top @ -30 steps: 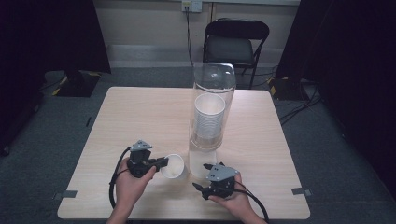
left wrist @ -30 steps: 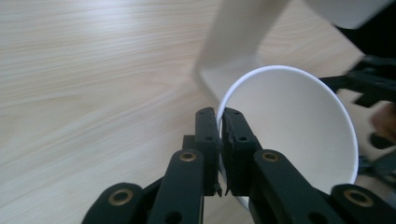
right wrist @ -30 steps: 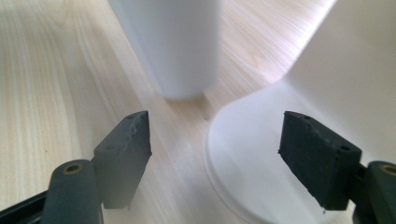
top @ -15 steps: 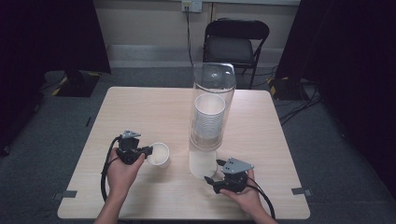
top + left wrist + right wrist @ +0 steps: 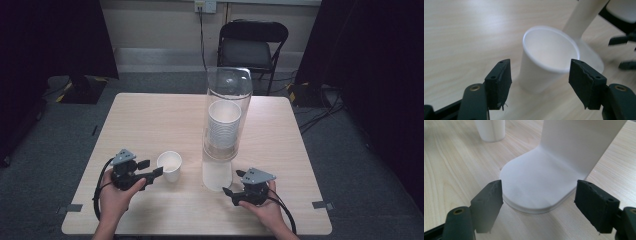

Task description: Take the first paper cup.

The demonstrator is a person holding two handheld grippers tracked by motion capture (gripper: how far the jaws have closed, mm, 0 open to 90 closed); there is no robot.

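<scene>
Black fingers (image 5: 499, 82) of both grippers gape wide, left flanking the paper cup (image 5: 546, 67) without touching.

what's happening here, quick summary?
A person at a wooden table holds a gripper in each hand. The left gripper is open, its jaws on either side of a single upright white paper cup without touching it. The right gripper is open in front of the white base of the clear cup dispenser, which holds a stack of cups.
</scene>
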